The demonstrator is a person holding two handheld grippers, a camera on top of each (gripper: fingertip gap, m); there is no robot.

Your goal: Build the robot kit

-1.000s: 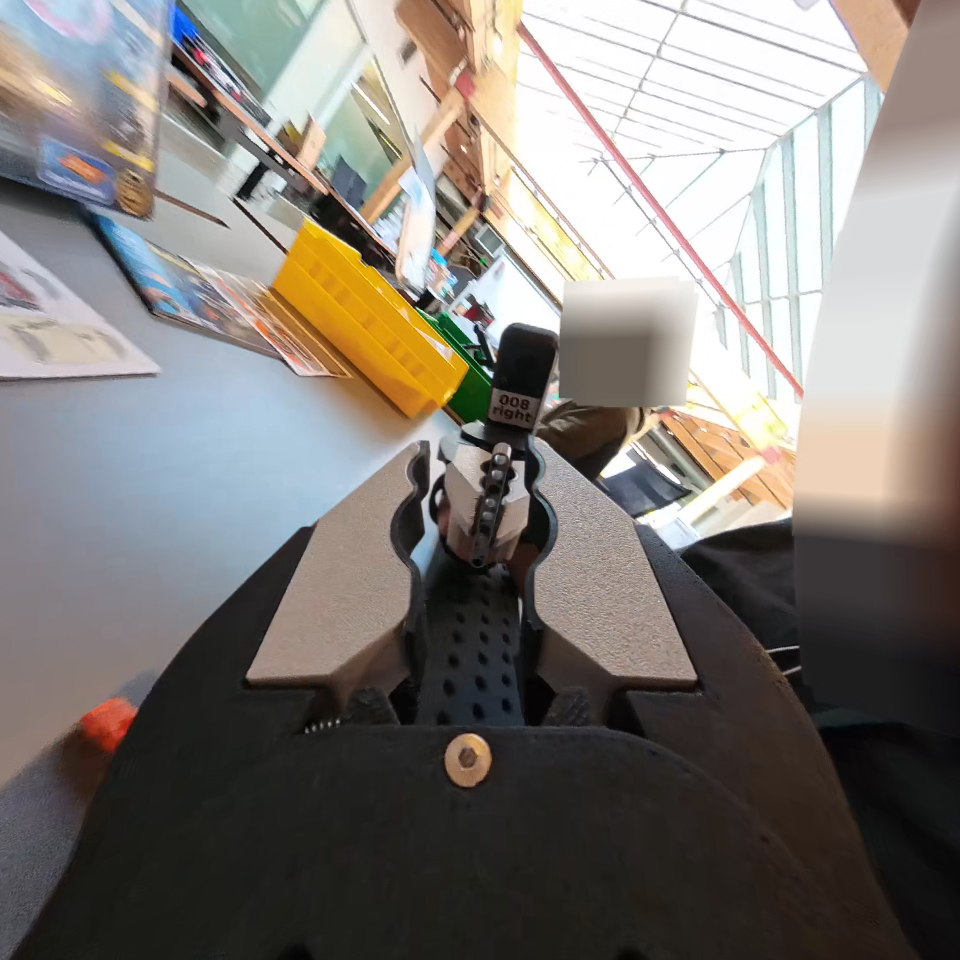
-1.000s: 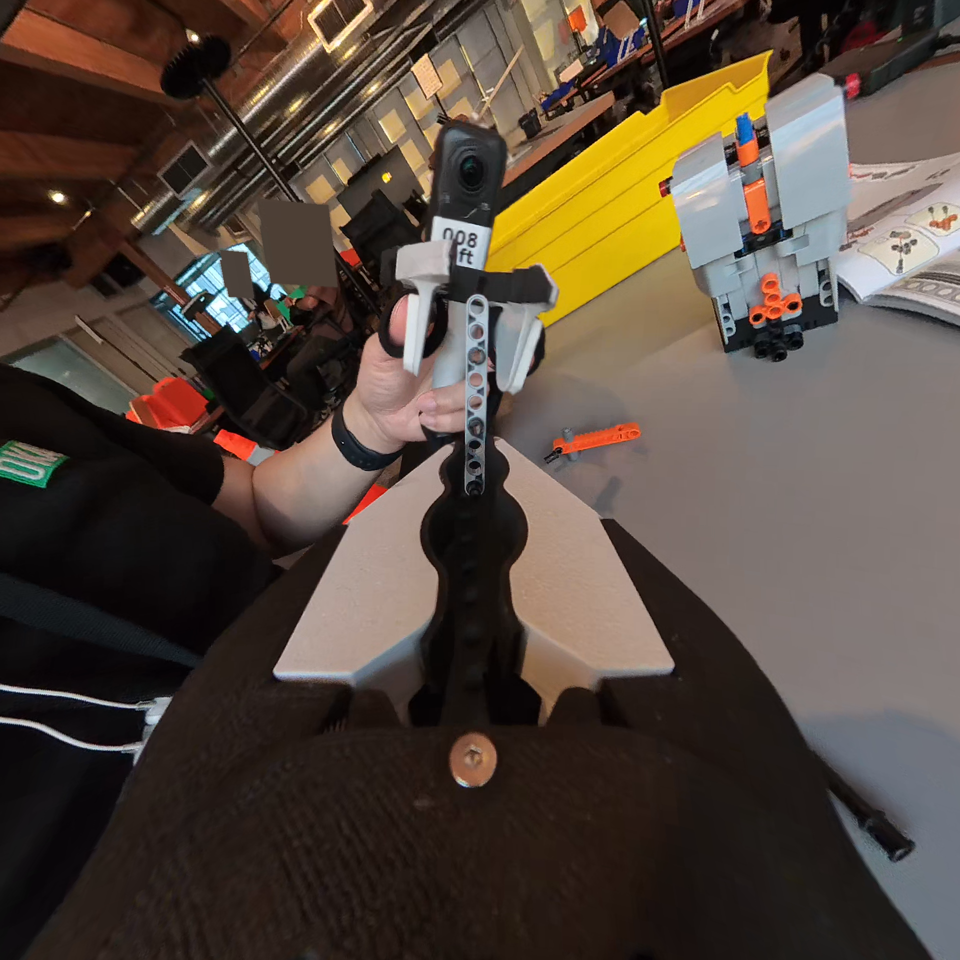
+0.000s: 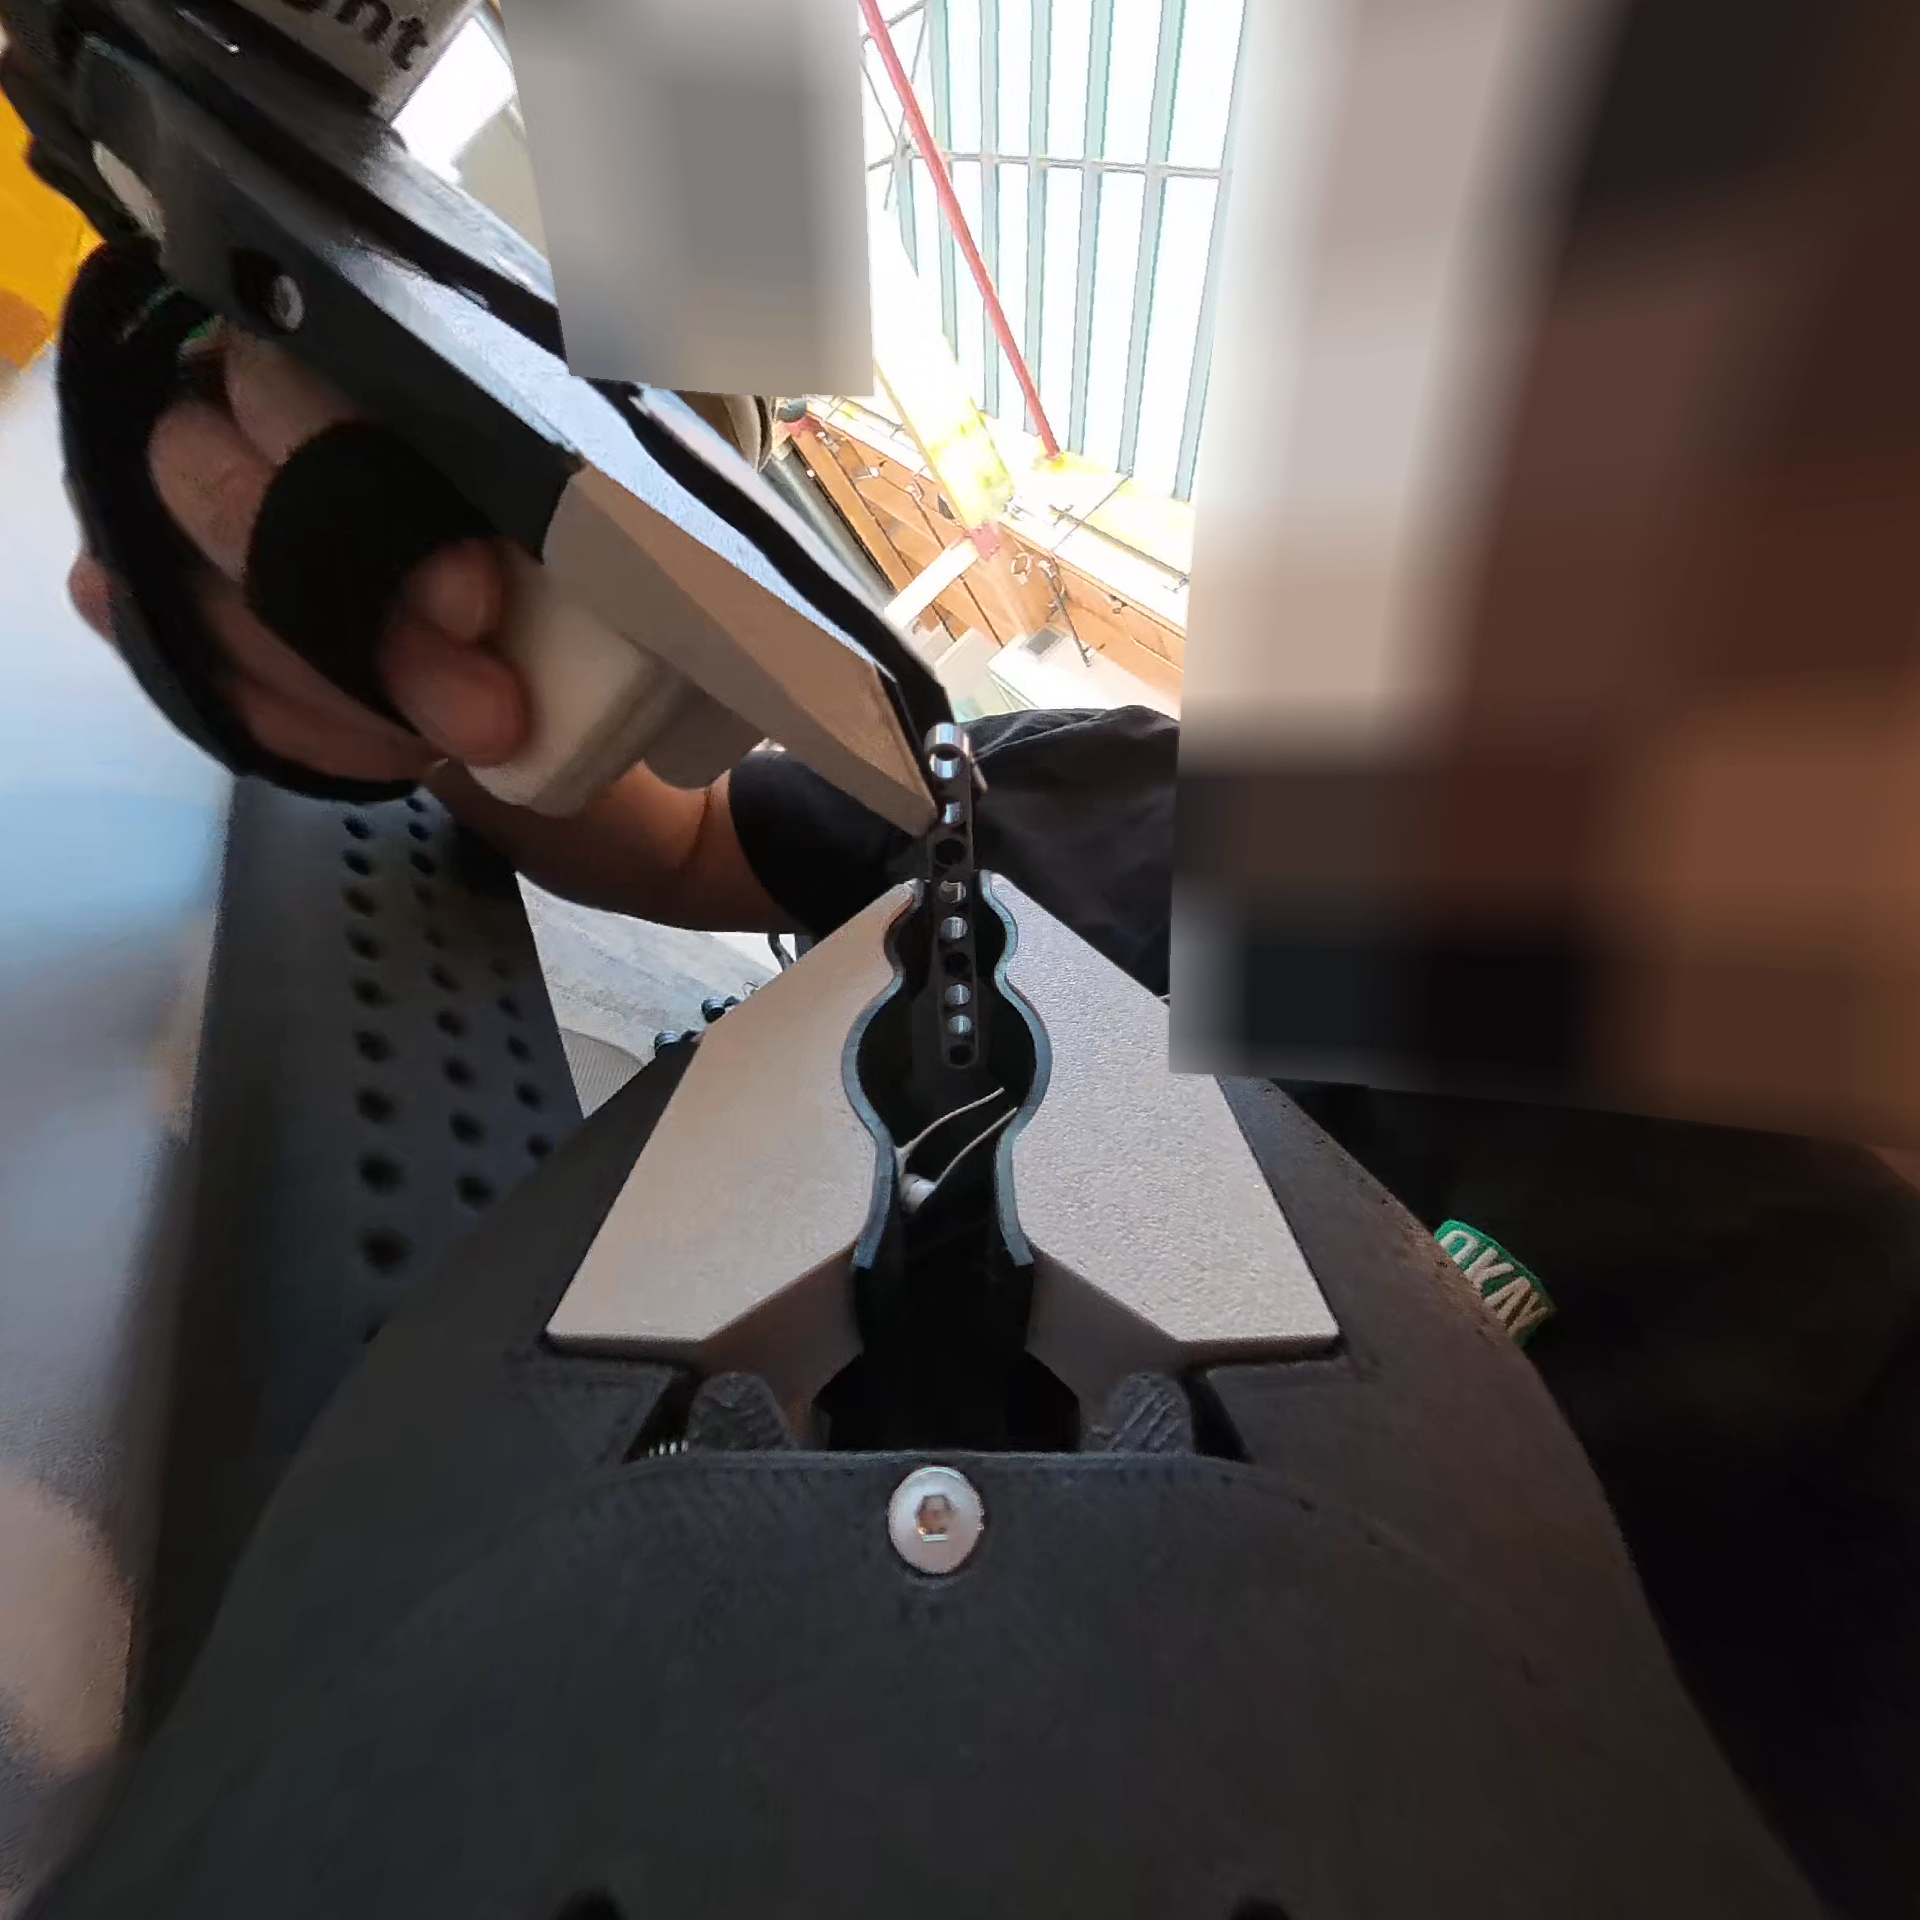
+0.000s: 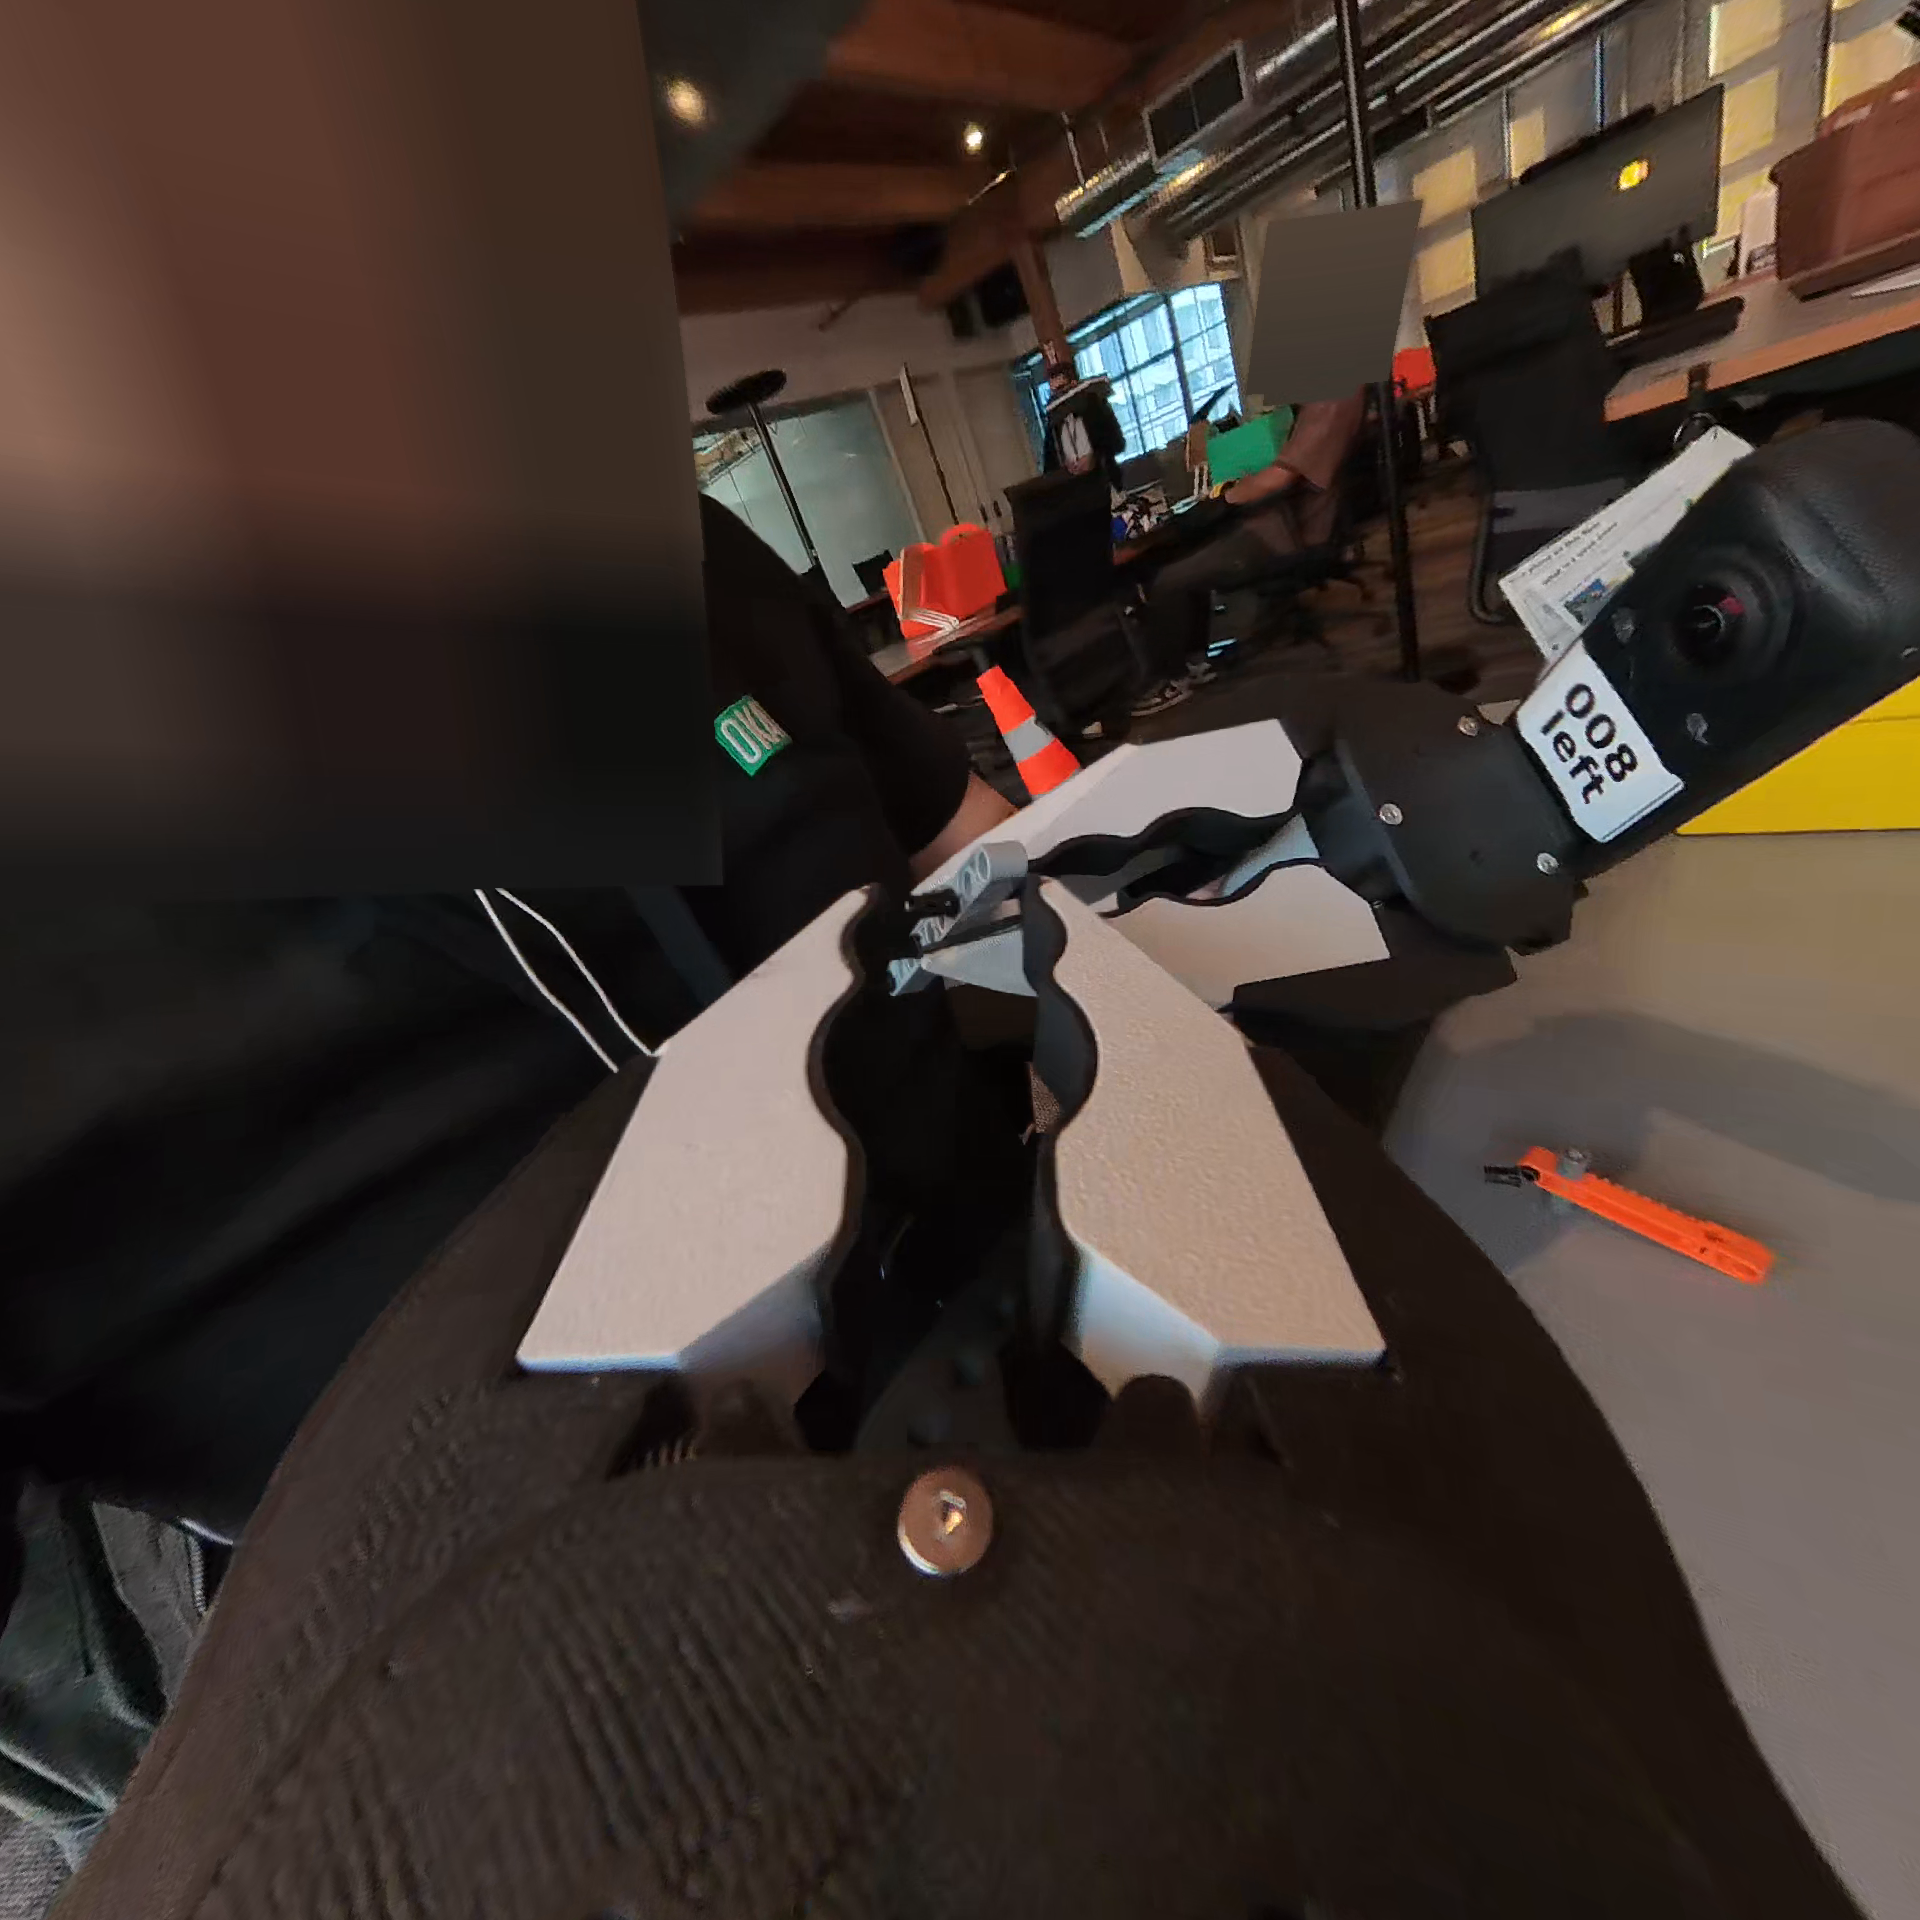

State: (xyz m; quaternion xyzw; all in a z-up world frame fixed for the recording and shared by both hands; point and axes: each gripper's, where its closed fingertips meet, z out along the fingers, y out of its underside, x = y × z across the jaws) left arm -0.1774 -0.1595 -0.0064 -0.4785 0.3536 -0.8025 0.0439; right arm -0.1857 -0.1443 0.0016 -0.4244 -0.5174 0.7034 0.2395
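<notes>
**Gripping one perforated beam from two sides**

Shown in the left wrist view: one dark grey perforated beam (image 3: 954,966), long axis running from 6 to 12 o'clock, far end pointing at 12, row of round holes facing the camera. Pinched low down between the pressed-together tips of the left gripper (image 3: 951,899), upper part standing clear above them. Entering from 10 o'clock, slanting down toward centre: the right gripper (image 4: 956,899), tips meeting the beam's top end. Wrapped round the grip of that tool at 9 o'clock: one hand (image 3: 312,582), knuckles toward the camera, one finger through a black loop.

Shown in the right wrist view: same beam seen nearly end-on at centre, pointing toward 1 o'clock, caught between the right tool's two fingertips, jaws drawn close on it. Reaching in from 3 o'clock, lying almost level: the left tool, its camera housing at the far right.

Lying flat on the grey table (image 4: 1714,1507) at 4 o'clock, well apart from both tools: one orange beam (image 4: 1642,1216), long axis from 10 to 4 o'clock. Standing behind at 3 o'clock: one yellow bin (image 4: 1829,769).
</notes>
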